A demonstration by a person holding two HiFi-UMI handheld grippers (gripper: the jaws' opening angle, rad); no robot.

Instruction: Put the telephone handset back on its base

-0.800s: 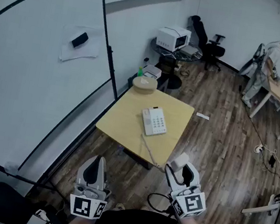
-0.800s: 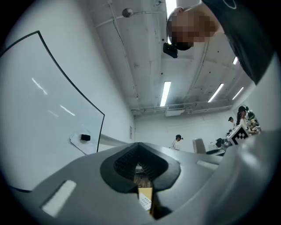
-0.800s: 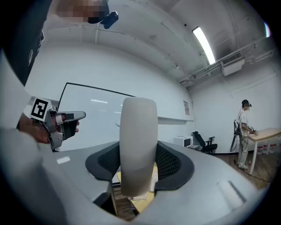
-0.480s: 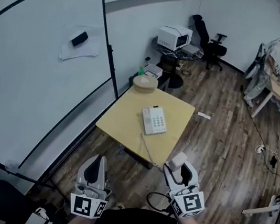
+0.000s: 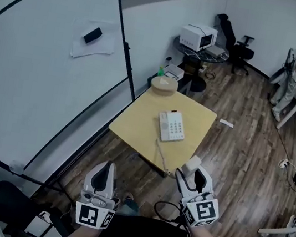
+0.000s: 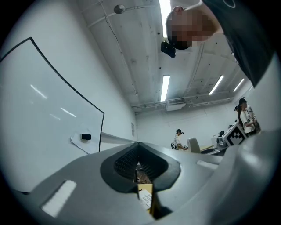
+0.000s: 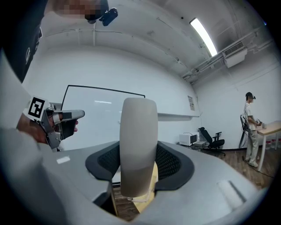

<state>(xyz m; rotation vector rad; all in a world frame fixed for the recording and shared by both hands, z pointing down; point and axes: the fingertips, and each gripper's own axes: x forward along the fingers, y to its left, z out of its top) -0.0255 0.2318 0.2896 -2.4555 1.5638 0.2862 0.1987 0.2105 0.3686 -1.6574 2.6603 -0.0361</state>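
The right gripper (image 5: 195, 177) grips the pale telephone handset (image 5: 191, 163) between its jaws, near the person. The left gripper (image 5: 106, 171) is closed on nothing. The telephone base (image 5: 171, 126) sits farther off on a yellow table (image 5: 135, 127), its cord (image 5: 160, 152) trailing toward the handset.

Bare table (image 5: 135, 125) lies open around the telephone base (image 5: 171, 126) at 9 o'clock and from 1 to 5 o'clock. Obstacles: round box (image 5: 164, 84) at the far corner, 11 o'clock; coiled cord (image 5: 160, 154) crossing the near edge, 6 o'clock; whiteboard (image 5: 28, 95) beyond the table at 9 o'clock.
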